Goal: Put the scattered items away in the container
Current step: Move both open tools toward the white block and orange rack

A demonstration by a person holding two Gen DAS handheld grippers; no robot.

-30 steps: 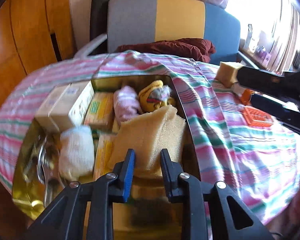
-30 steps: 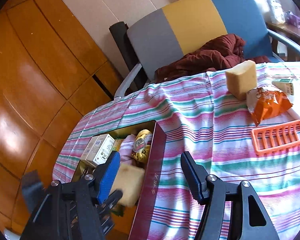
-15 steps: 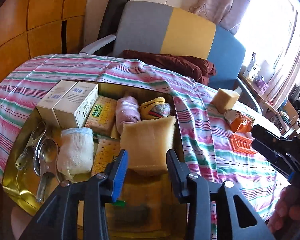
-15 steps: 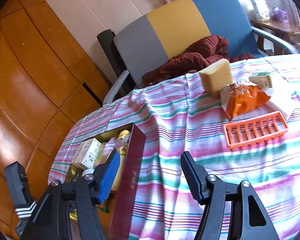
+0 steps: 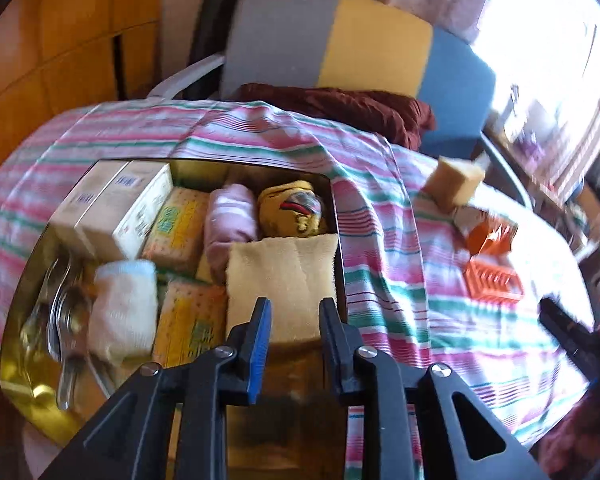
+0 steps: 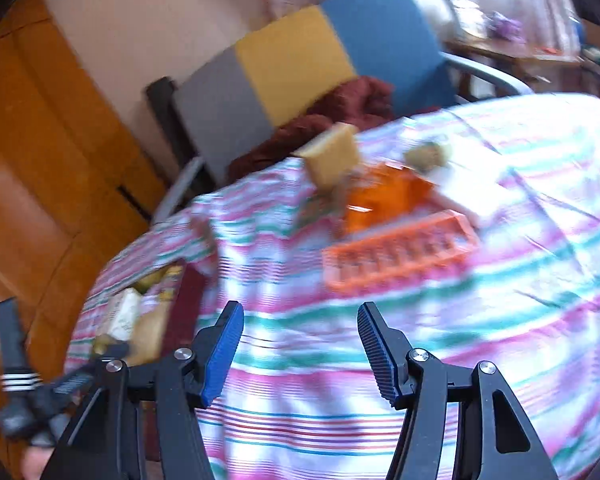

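— What is in the container (image 5: 24, 384)?
— It is a gold-lined tin sunk among the folds of the striped cloth (image 5: 384, 216) on the tabletop. Inside lie a flat yellow sponge (image 5: 282, 280), a pink rolled cloth (image 5: 230, 224), a yellow snack packet (image 5: 294, 210), two pale cartons (image 5: 116, 204), yellow biscuit packs (image 5: 176, 226), a white sock (image 5: 124, 312) and metal spoons (image 5: 62, 320).

— Where is the left gripper (image 5: 294, 312)?
— Just above the near edge of the flat yellow sponge, its fingers apart and holding nothing.

— And the things outside the tin?
— To its right on the cloth lie a sponge block (image 6: 334, 158), an orange snack bag (image 6: 384, 196) and an orange plastic rack (image 6: 400, 254), close together; the bag lies between block and rack. A small greenish item (image 6: 426, 154) behind the bag is too blurred to name.

— The right gripper (image 6: 300, 346)?
— Spread wide and empty, over bare cloth, the rack ahead of it and well apart from its fingertips. The tin lies off to its left.

— The background?
— A chair (image 5: 332, 48) in grey, yellow and blue with a dark red garment (image 5: 340, 104) on its seat.
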